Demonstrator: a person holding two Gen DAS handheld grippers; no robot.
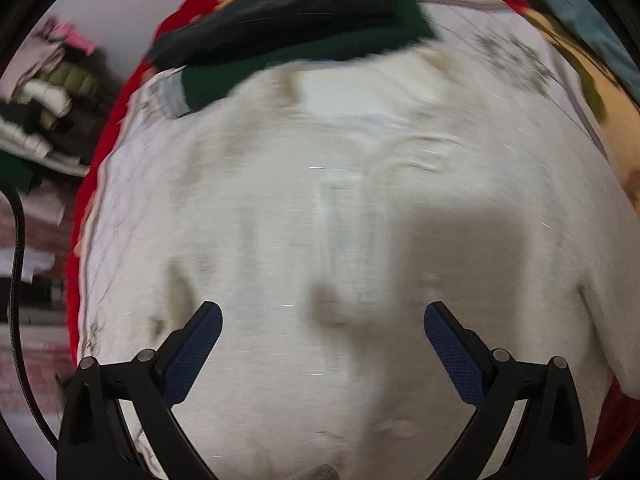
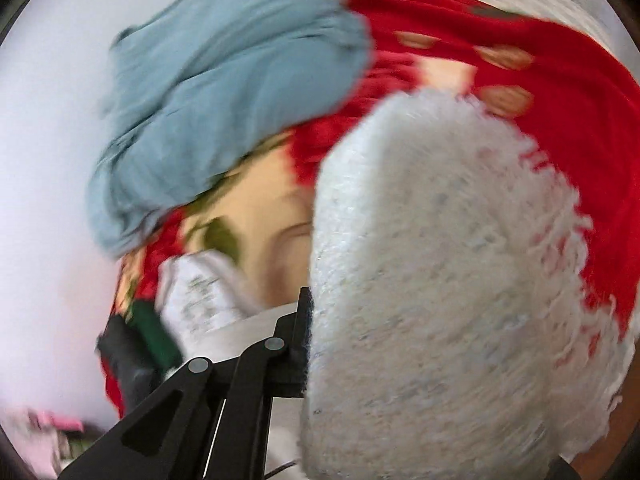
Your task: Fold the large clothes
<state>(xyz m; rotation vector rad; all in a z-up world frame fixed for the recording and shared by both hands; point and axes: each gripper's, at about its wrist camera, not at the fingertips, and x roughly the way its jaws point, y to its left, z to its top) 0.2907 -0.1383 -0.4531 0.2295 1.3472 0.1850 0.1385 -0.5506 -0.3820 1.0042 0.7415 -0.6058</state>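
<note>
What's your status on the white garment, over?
Left tongs open, hovering over white garment. Right tongs shut on its fuzzy white edge. Dark green clothes overlap the far end.

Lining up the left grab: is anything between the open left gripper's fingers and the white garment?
Nothing: in the left wrist view the left gripper hangs open over the white garment, bare cloth and a shadow between its fingers.

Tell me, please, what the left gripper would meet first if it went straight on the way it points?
Most likely the white garment spread beneath the open left gripper; nothing shows between them, though blur hides the depth.
</note>
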